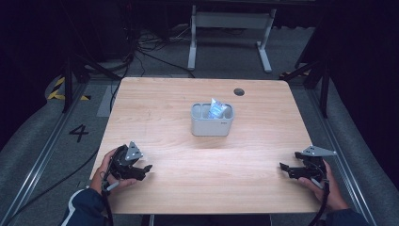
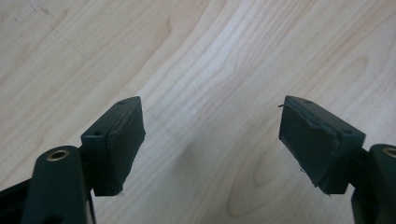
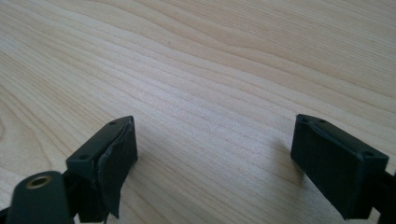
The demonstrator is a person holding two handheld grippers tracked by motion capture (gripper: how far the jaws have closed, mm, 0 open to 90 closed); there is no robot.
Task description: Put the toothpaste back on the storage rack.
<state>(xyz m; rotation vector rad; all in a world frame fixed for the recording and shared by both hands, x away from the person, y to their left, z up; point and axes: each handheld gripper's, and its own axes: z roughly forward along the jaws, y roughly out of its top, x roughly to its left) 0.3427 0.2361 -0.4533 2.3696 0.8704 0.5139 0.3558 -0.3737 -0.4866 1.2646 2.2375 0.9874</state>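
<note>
Nearest the person, the left gripper (image 1: pixel 145 170) sits low over the front left of the pale wooden table (image 1: pixel 164 122), its jaws spread with bare wood between them, while the right gripper (image 1: pixel 285 169) waits at the front right, jaws likewise parted and holding nothing. Well beyond both, near the table's middle and roughly midway between them, stands the light grey rectangular plastic holder (image 1: pixel 211 126), upright, its long side running across the table. A crinkled clear-and-blue plastic packet (image 1: pixel 216 109) stands in its right compartment, its top leaning left above the rim.
</note>
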